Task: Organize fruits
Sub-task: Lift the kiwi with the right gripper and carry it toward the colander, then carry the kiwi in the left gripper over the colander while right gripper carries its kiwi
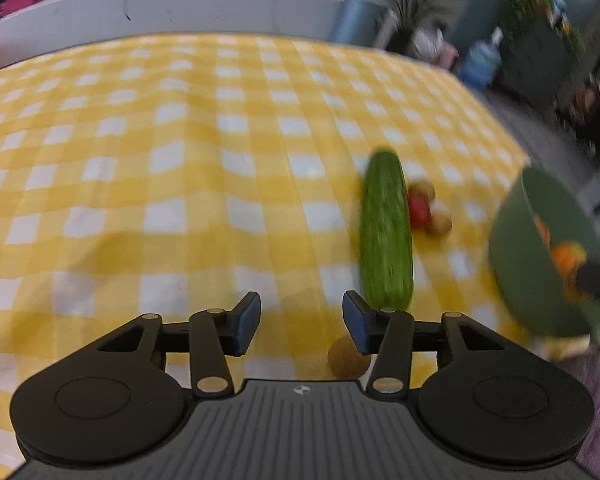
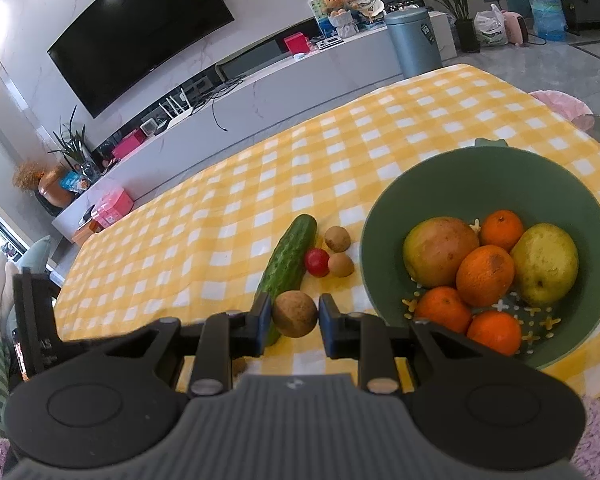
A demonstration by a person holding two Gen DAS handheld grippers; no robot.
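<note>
We hold the right gripper point(image 2: 295, 314) above the yellow-and-white checked tablecloth point(image 2: 236, 208), its two blue-padded fingers closed on a small round brown fruit point(image 2: 294, 313), which sits squarely between the pads. Just beyond it a cucumber point(image 2: 288, 262) lies on the cloth, its near end hidden behind the left finger, and beside the cucumber we see a cherry tomato point(image 2: 317, 262) touching a small brown fruit point(image 2: 341, 265), with another small brown fruit point(image 2: 337, 239) just behind them. To the right stands the green bowl point(image 2: 384, 216), holding a mango point(image 2: 440, 250), a yellow-green pear point(image 2: 545, 264) and four mandarins point(image 2: 485, 275) packed close together. Our left gripper point(image 1: 301, 322) hovers over the cloth with its jaws partly apart and nothing between them. In its blurred view the cucumber point(image 1: 386, 232) lies just past the right finger, and a small round brown fruit point(image 1: 347, 359) rests on the cloth beneath that finger. The bowl point(image 1: 512, 248) appears at the right edge of that view.
</note>
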